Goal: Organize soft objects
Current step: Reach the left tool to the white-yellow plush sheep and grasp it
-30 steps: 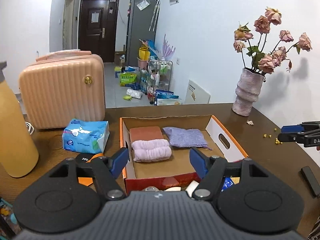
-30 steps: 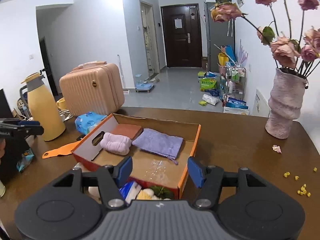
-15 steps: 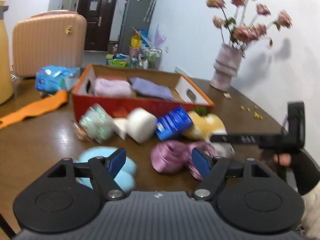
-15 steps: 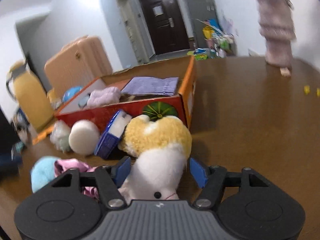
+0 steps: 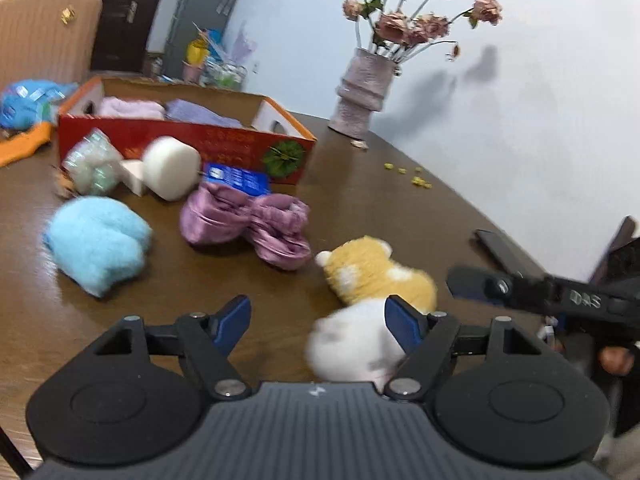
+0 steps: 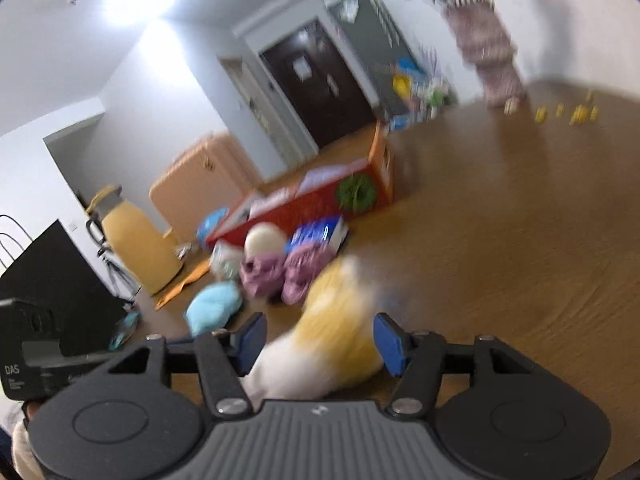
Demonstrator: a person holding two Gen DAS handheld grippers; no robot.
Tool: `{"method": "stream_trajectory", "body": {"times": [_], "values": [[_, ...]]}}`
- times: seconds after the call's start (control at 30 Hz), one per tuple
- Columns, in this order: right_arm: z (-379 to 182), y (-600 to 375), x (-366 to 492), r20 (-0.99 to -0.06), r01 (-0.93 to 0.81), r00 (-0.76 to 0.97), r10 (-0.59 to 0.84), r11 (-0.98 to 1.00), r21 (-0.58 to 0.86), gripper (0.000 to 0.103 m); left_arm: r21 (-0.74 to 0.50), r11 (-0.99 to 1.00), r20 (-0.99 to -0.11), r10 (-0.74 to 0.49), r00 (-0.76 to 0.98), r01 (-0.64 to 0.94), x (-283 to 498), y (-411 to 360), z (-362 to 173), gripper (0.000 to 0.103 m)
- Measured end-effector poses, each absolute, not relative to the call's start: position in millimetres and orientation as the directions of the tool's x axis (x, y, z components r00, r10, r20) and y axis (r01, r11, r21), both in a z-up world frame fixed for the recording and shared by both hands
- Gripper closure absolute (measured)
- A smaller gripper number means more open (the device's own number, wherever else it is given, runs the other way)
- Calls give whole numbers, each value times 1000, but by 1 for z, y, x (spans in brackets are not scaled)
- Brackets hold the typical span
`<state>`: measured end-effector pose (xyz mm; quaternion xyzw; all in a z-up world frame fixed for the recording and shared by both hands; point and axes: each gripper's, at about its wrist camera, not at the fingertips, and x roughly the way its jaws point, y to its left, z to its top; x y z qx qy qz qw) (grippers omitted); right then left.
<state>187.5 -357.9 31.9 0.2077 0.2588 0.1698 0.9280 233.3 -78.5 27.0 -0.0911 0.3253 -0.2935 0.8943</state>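
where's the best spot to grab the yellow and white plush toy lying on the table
Grip the plush toy across its yellow midsection, coming from the near table edge with one finger on each flank. It lies on its side, long axis pointing away, and the soft body is narrowest there. The right gripper already straddles it, jaws opening.

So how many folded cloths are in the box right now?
2: a pink rolled towel at the left end of the orange box, a lavender cloth beside it. The front wall may hide others.
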Motion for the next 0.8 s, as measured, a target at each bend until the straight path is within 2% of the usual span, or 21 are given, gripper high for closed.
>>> {"method": "stream_trajectory", "body": {"times": [0.1, 0.37, 0.43, 0.47, 0.5, 0.67, 0.8], "values": [[29, -361, 205, -444, -167, 816, 370, 887, 432, 43, -372, 799, -541, -600, 589, 473, 233, -90, 22, 26], [12, -340, 214, -472, -214, 752, 460, 848, 484, 44, -478, 783, -557, -621, 552, 398, 235, -78, 7, 30], [5, -341, 211, -475, -191, 750, 461, 838, 511, 45, -509, 767, -552, -639, 535, 391, 237, -76, 2, 37], [3, -345, 207, -469, -184, 750, 467, 828, 530, 47, -518, 757, -546, -651, 528, 398, 237, -77, 0, 49], [0, -346, 205, -459, -184, 745, 485, 810, 557, 53, -525, 748, -543, -662, 517, 406, 240, -78, -3, 54], [5, -345, 203, -458, -178, 752, 474, 815, 551, 55, -578, 719, -518, -689, 507, 387, 245, -74, -5, 56], [34, -345, 207, -395, -224, 782, 483, 808, 545, 56, -603, 686, -442, -712, 546, 407, 257, -66, 20, 56]]}}
